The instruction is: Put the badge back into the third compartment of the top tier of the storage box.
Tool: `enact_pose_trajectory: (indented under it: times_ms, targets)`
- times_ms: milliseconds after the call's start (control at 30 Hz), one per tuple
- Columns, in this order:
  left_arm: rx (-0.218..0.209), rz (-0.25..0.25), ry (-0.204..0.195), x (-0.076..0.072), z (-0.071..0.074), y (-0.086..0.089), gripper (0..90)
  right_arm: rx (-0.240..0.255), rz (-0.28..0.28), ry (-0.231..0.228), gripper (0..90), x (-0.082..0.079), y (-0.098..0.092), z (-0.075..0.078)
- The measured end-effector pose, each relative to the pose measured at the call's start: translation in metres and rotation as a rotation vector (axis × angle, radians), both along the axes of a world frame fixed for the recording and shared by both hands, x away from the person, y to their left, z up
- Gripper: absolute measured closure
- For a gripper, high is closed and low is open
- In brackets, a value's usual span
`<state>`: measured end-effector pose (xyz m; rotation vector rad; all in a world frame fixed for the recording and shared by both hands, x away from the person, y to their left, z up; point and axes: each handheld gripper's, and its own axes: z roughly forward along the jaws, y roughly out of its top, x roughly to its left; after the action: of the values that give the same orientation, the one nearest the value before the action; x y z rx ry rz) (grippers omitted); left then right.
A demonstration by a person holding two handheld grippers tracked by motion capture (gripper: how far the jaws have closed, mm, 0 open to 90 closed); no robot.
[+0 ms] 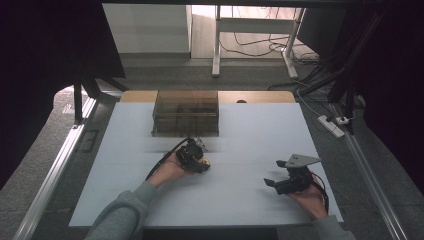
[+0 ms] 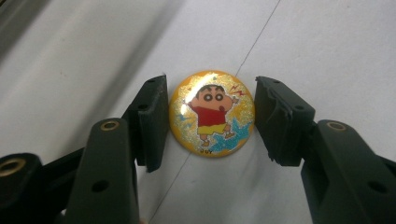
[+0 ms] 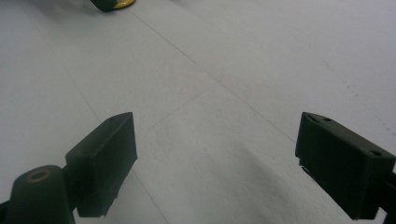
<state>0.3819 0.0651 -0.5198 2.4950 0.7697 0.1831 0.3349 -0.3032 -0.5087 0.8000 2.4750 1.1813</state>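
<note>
The left gripper (image 2: 211, 114) clamps its fingers (image 2: 152, 122) on the round, glittery yellow cartoon badge (image 2: 212, 113) lying on the white tabletop (image 1: 250, 130). The right gripper (image 3: 215, 163) rests well apart, fingers spread wide, empty.

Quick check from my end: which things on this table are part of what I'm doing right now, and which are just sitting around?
In the job:
- round cartoon badge, lying on the table between the left gripper's jaws, which have closed onto its edges

Just lying about:
- smoky clear box at the table's far edge
- right gripper, jaws wide apart over the bare white table
</note>
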Motion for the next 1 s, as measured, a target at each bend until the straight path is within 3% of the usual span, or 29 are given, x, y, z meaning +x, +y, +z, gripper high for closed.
enact_pose_trajectory:
  times_ms: [267,1000]
  targets:
    - [0.01,0.001,-0.007,-0.003,0.003,0.0,47.1,0.002,0.002,-0.002,12.3,0.0,0.0,0.0]
    - [-0.129,0.026,-0.028,-0.007,0.033,0.023,47.1,-0.002,0.002,-0.002,12.3,0.0,0.0,0.0]
